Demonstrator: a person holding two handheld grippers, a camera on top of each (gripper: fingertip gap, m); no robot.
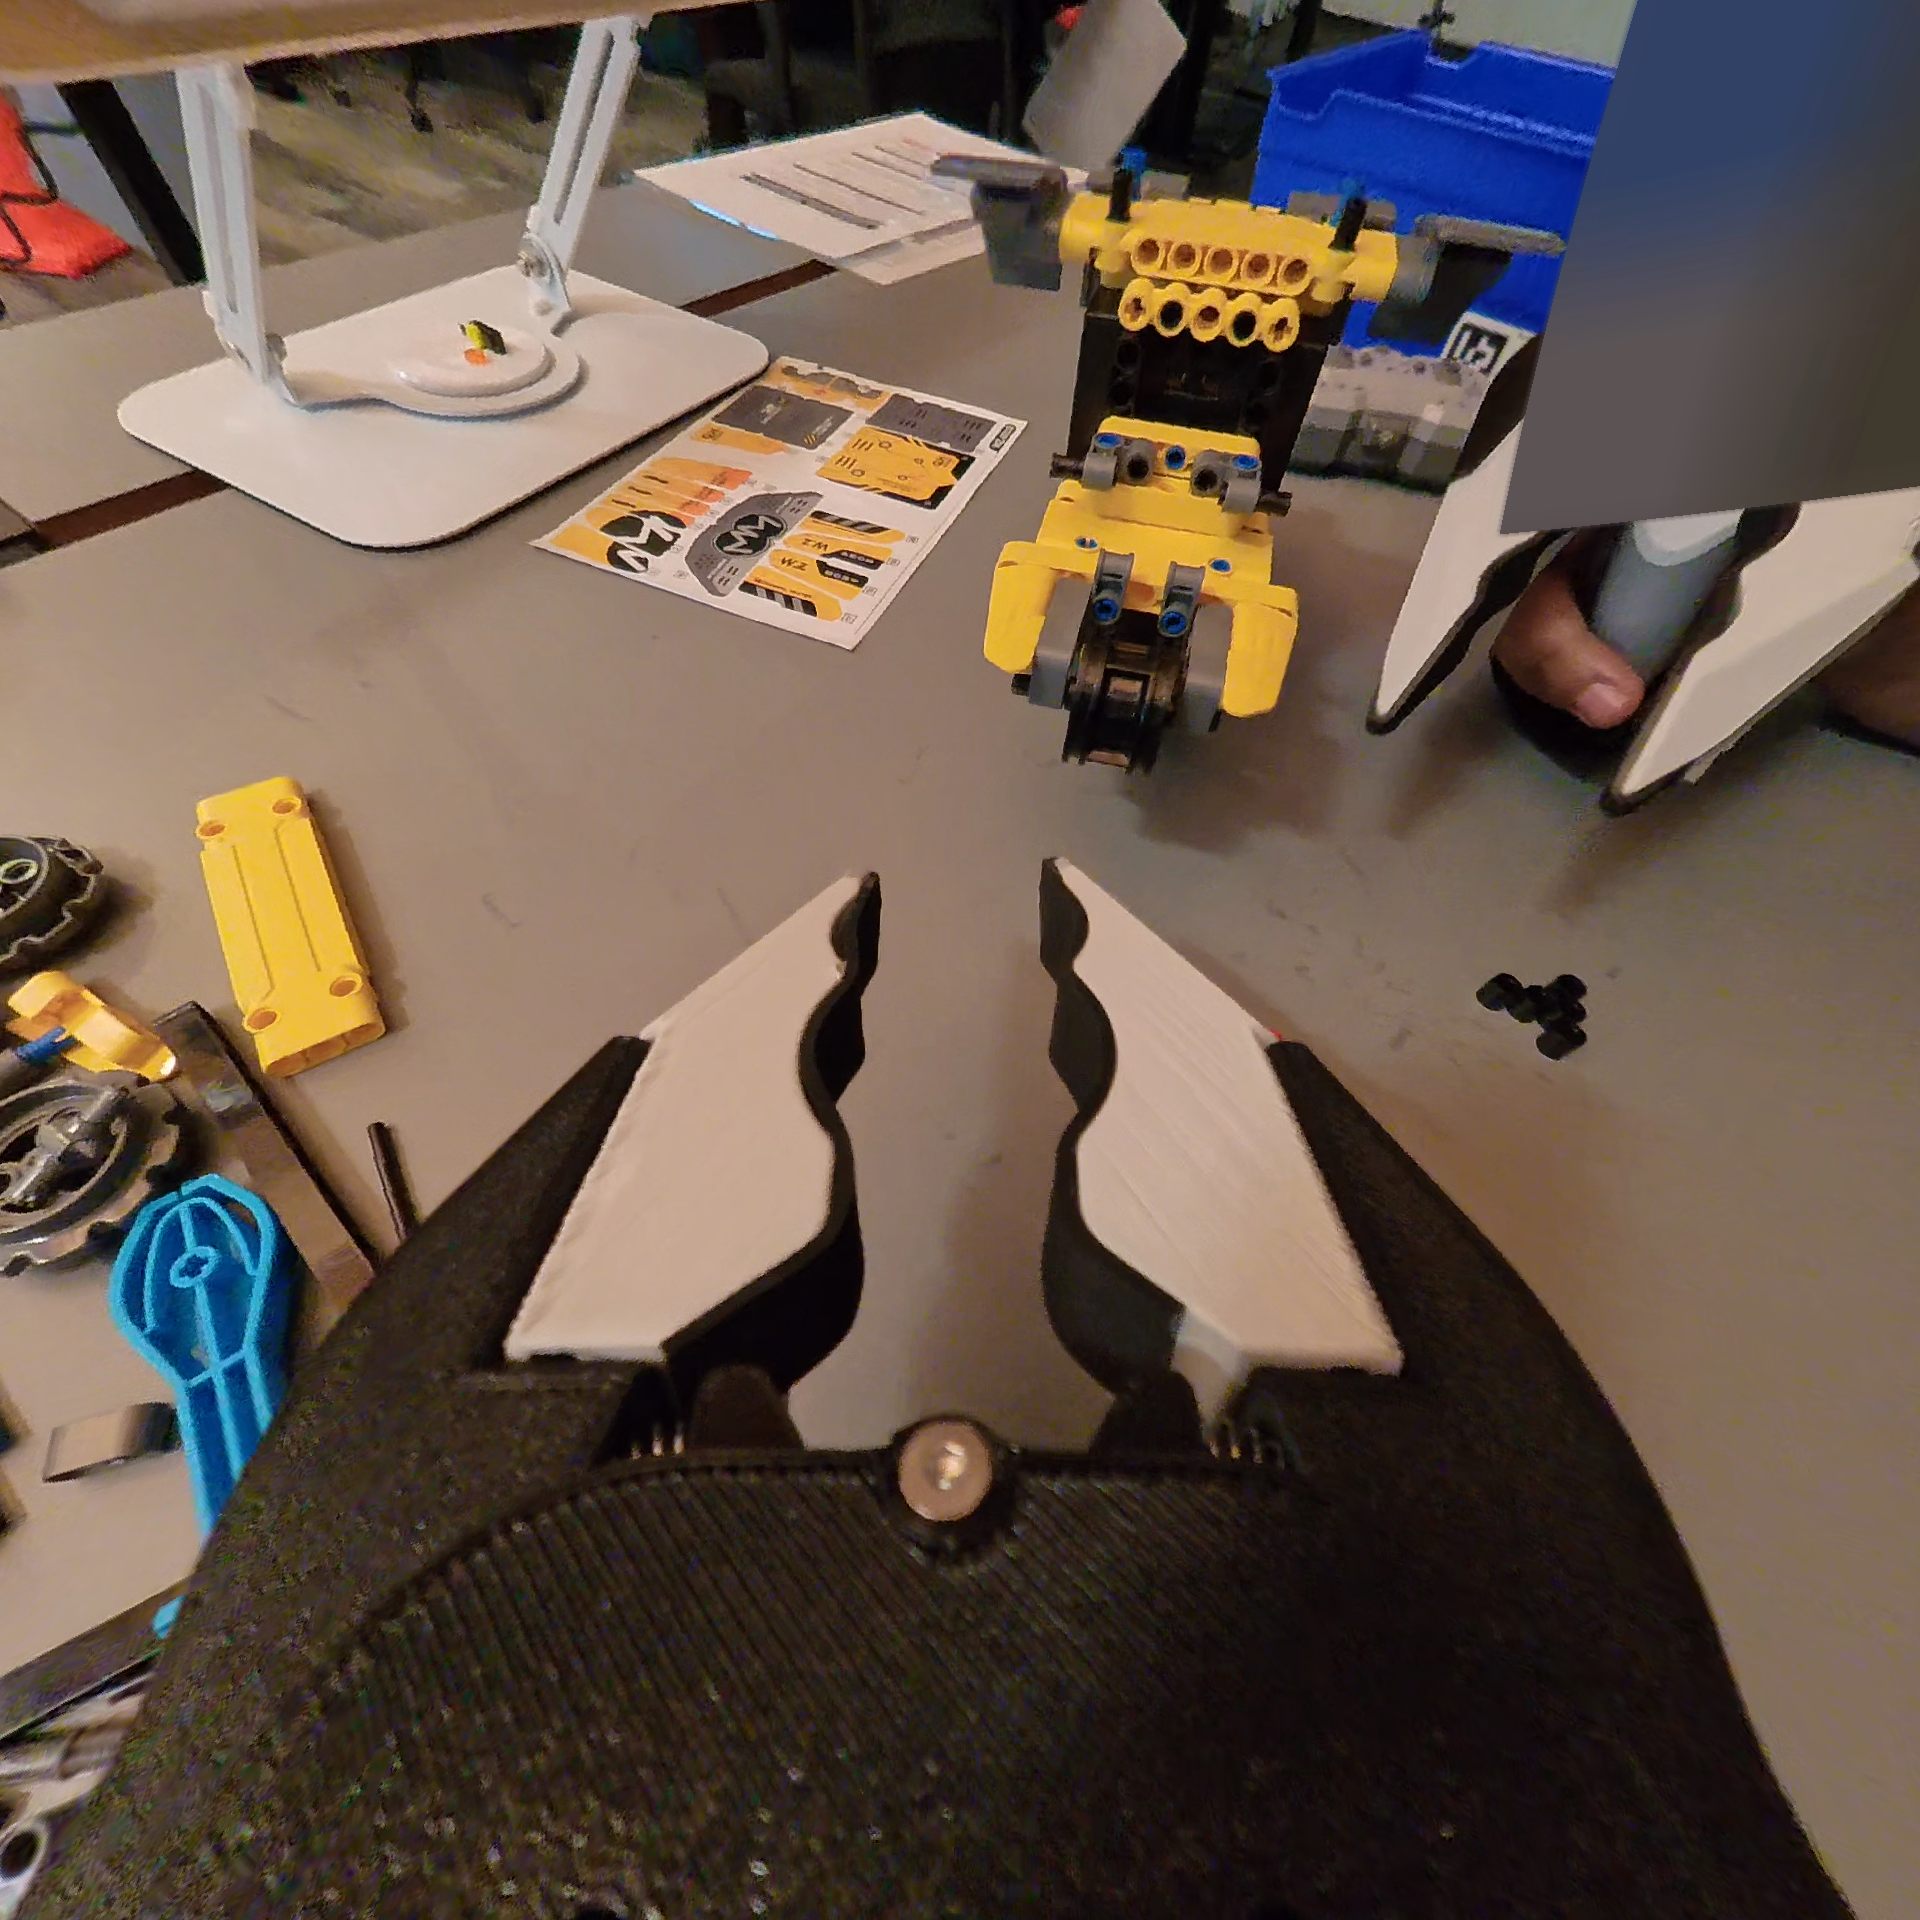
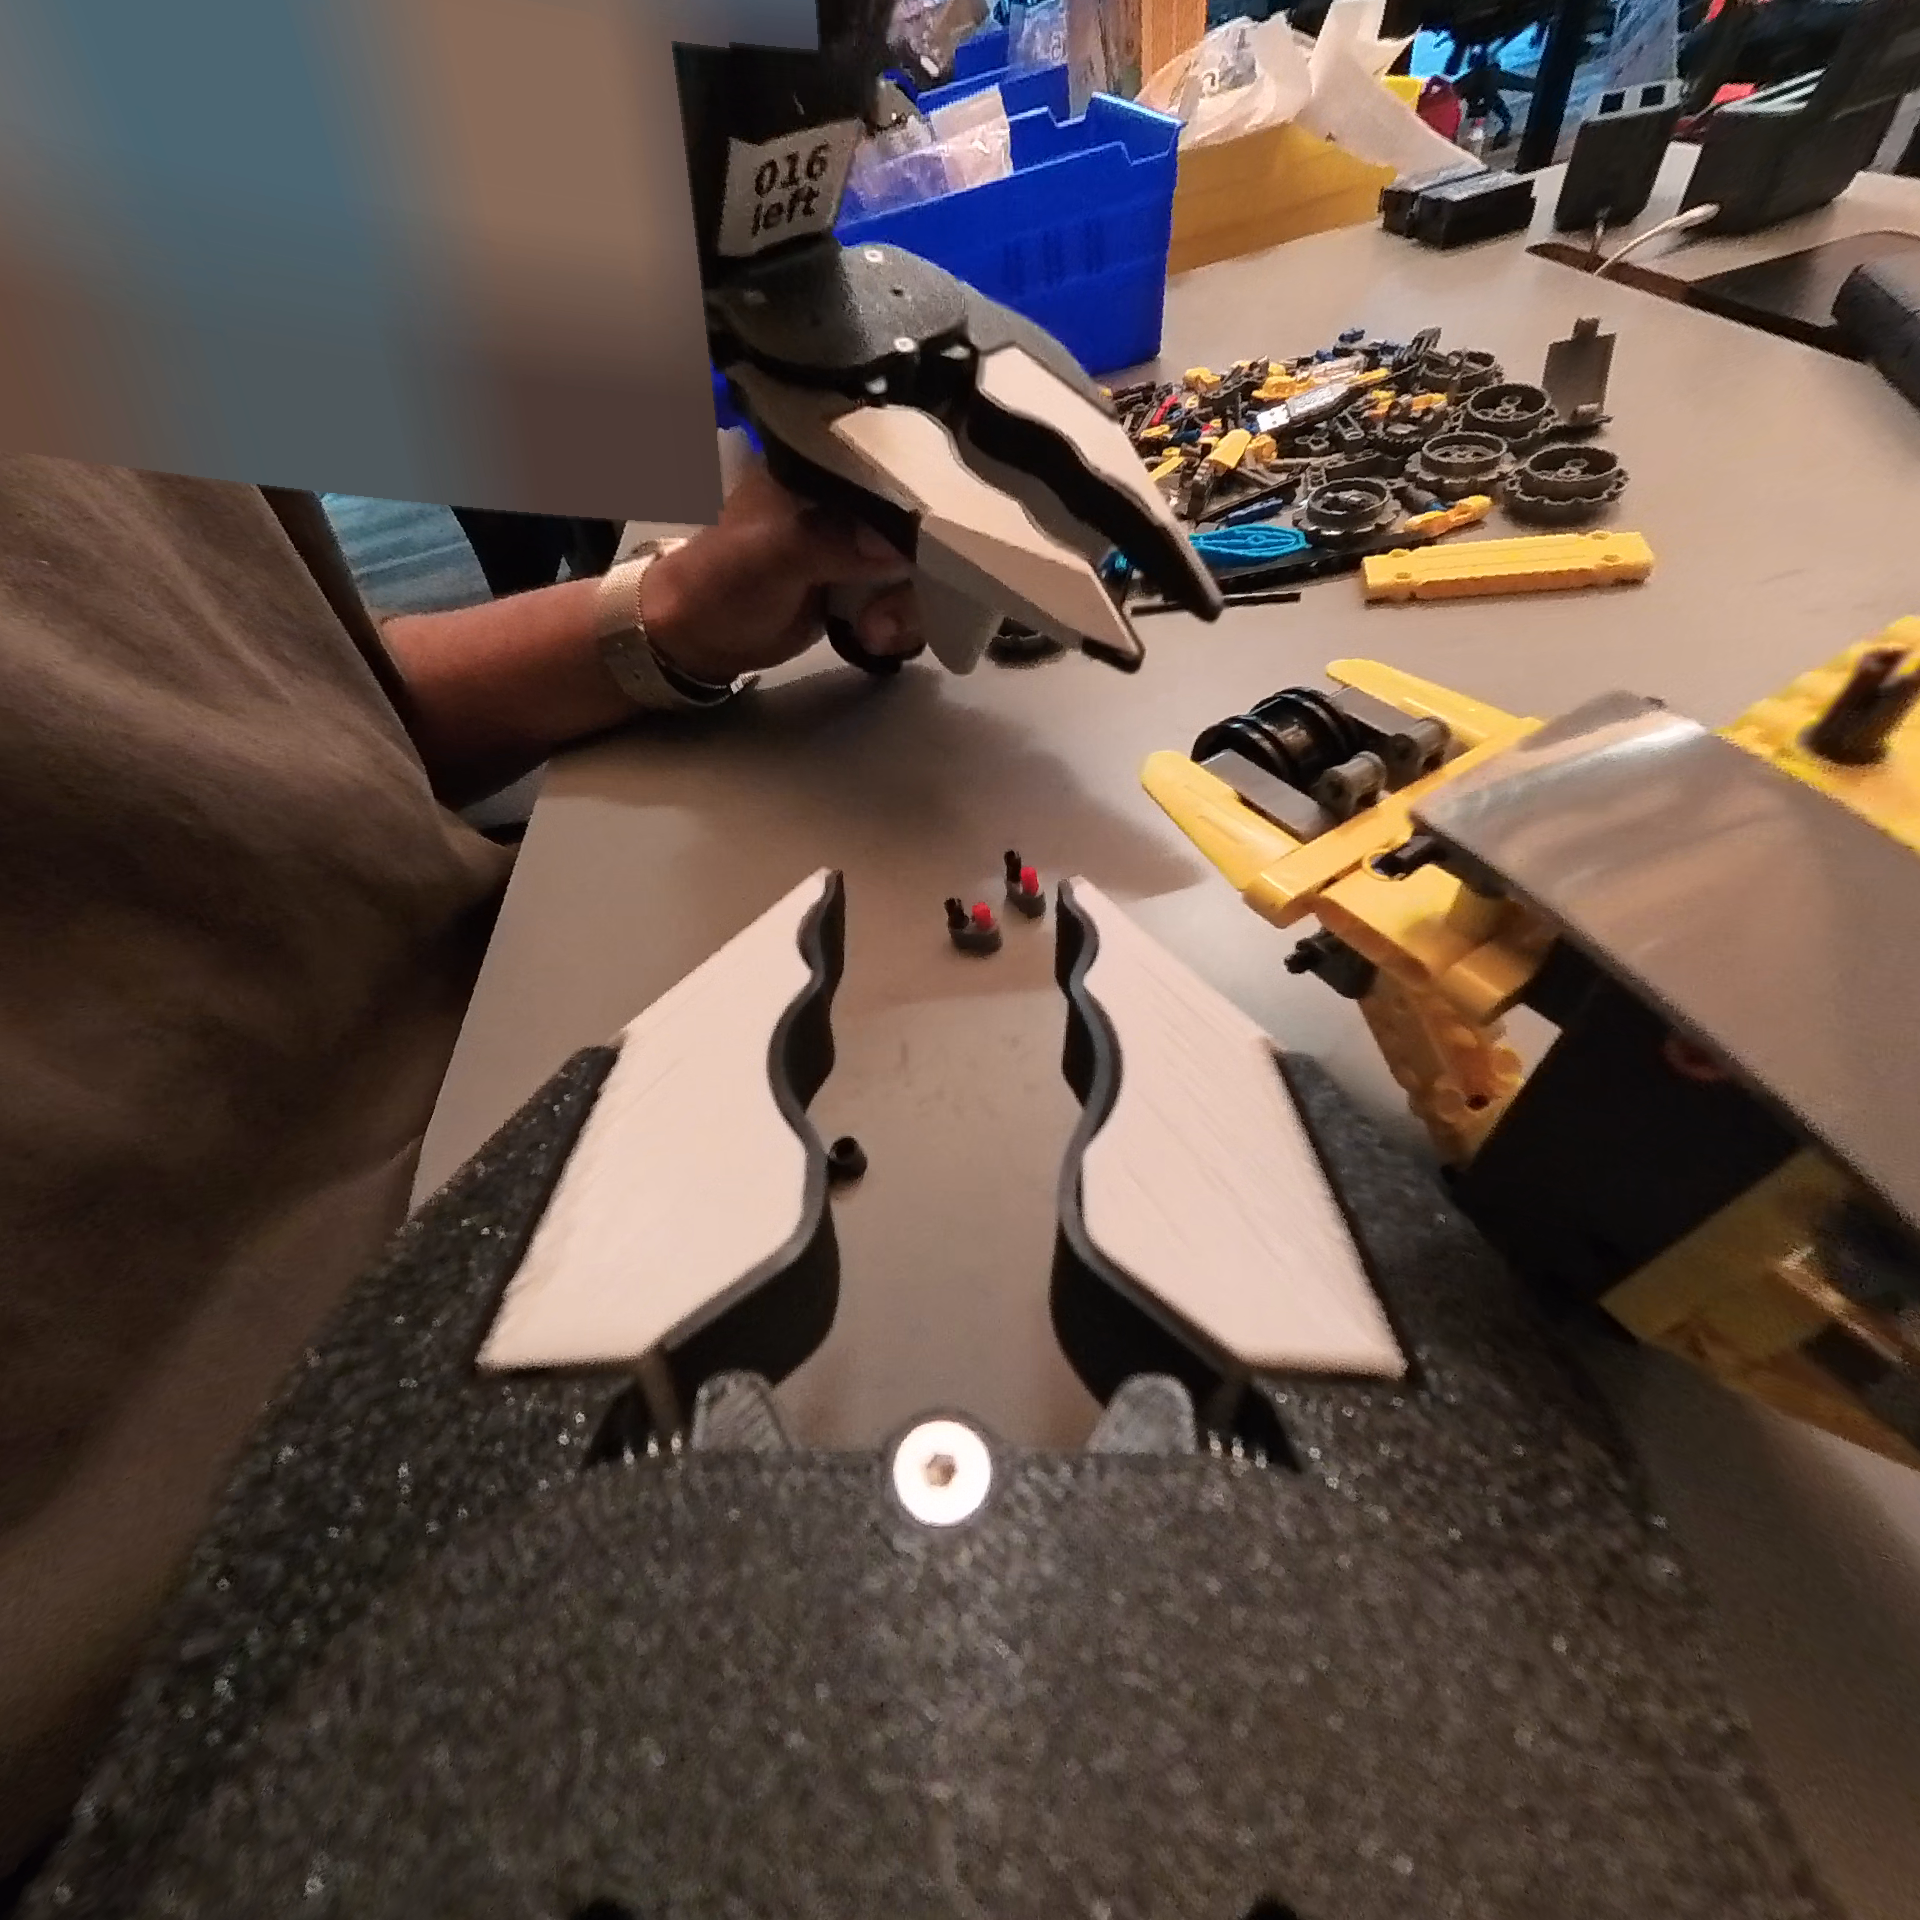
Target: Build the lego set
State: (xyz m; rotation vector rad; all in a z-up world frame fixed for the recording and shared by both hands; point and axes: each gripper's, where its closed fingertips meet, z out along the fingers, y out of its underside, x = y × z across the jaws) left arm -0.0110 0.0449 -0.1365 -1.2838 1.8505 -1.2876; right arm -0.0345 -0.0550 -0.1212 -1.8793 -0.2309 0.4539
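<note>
Looking thru your left wrist view, your left claw (image 1: 961, 883) hangs spread wide w/ nothing in it, above bare grey worktop (image 1: 623, 727); yellow brick-built vehicle (image 1: 1153, 499) stands ahead, sticker sheet (image 1: 779, 499) to its left, yellow panel (image 1: 286, 925) lies at left, small black pins (image 1: 1538, 1008) at right. Right wrist view: your right claw (image 2: 945, 883) is also wide, empty, two small red-topped pieces (image 2: 997, 904) just past its tips, vehicle close on the right.
</note>
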